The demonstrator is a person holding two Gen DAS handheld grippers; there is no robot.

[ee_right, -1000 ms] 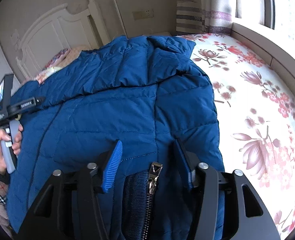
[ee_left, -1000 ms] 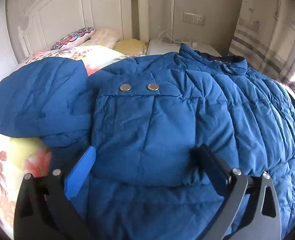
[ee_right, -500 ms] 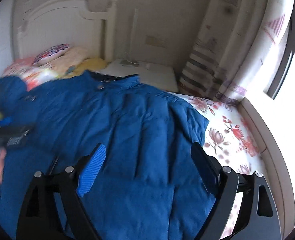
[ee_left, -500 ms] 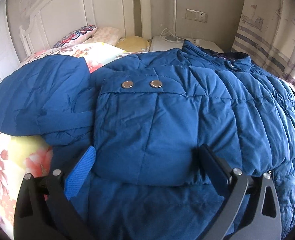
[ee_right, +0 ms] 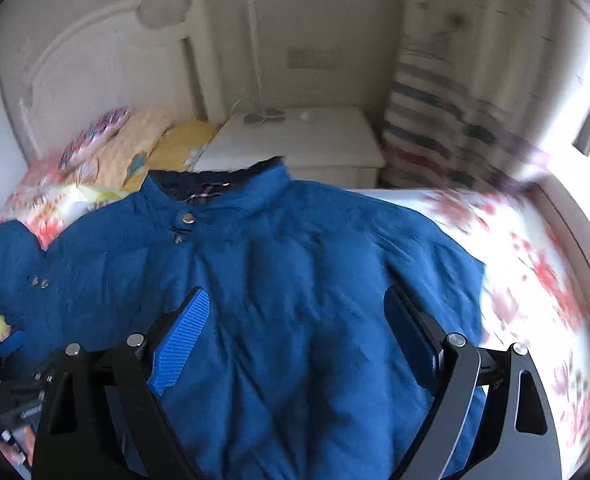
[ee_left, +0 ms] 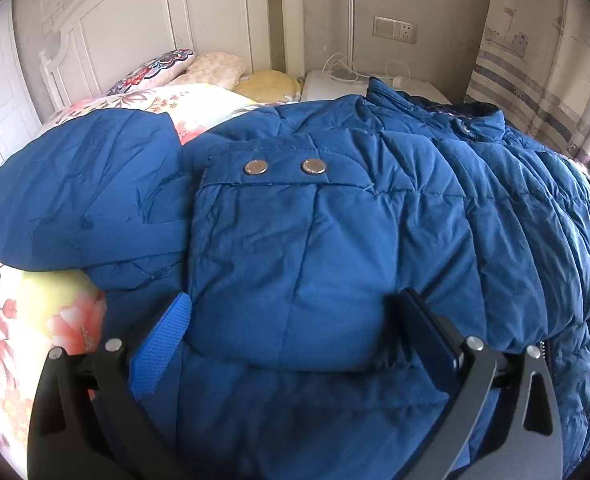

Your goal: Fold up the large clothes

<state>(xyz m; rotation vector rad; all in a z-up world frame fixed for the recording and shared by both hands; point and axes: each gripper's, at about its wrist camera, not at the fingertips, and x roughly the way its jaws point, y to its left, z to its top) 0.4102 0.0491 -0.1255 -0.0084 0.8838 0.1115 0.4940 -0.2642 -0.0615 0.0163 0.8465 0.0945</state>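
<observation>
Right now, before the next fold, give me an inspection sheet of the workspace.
Surface: bed with floral sheet, bare to the right of the coat.
Job's things: blue padded coat spread front up, collar toward the headboard; a sleeve cuff with two snaps folded onto the body; hood lying off to one side.
Clutter: pillows at the head of the bed.
Grippers: left gripper open, fingers straddling the sleeve end; right gripper open above the coat, nothing between its fingers.
Cables: white cord on the nightstand.
Surroundings: white headboard, wall socket, striped curtain, bright window to the right.
</observation>
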